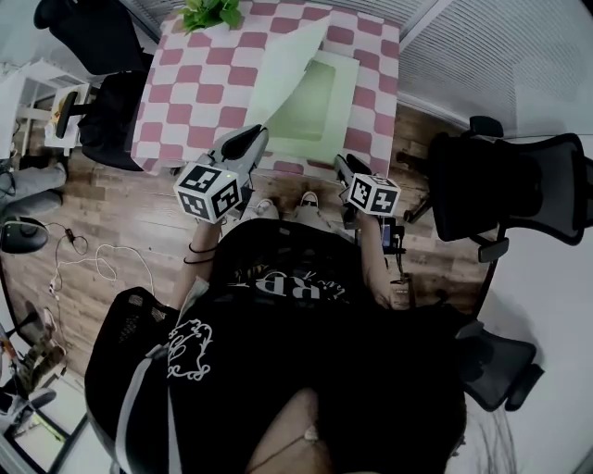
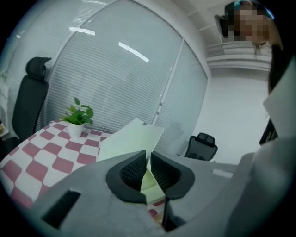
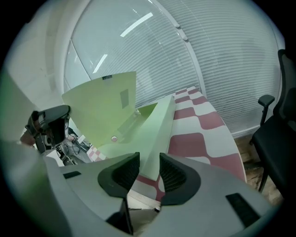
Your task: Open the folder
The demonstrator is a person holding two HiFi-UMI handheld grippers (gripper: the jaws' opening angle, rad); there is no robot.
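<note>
A pale green folder (image 1: 320,102) lies on the pink-and-white checked table (image 1: 190,88), near its front edge. Its front cover (image 1: 289,65) stands lifted at a slant, hinged along the left. My left gripper (image 1: 252,139) is shut on the cover's lower corner. In the left gripper view the thin sheet (image 2: 129,141) runs straight into the narrow slit between the left gripper's (image 2: 148,169) pads. My right gripper (image 1: 340,165) stands open at the folder's near right edge. In the right gripper view that edge (image 3: 155,132) lies just beyond the right gripper's (image 3: 149,171) parted pads, the raised cover (image 3: 101,106) to the left.
A potted plant (image 1: 211,13) stands at the table's far left corner. Black office chairs sit at the right (image 1: 519,194), the lower right (image 1: 496,366) and the left (image 1: 102,102). Cables lie on the wooden floor (image 1: 102,259). Window blinds run behind the table.
</note>
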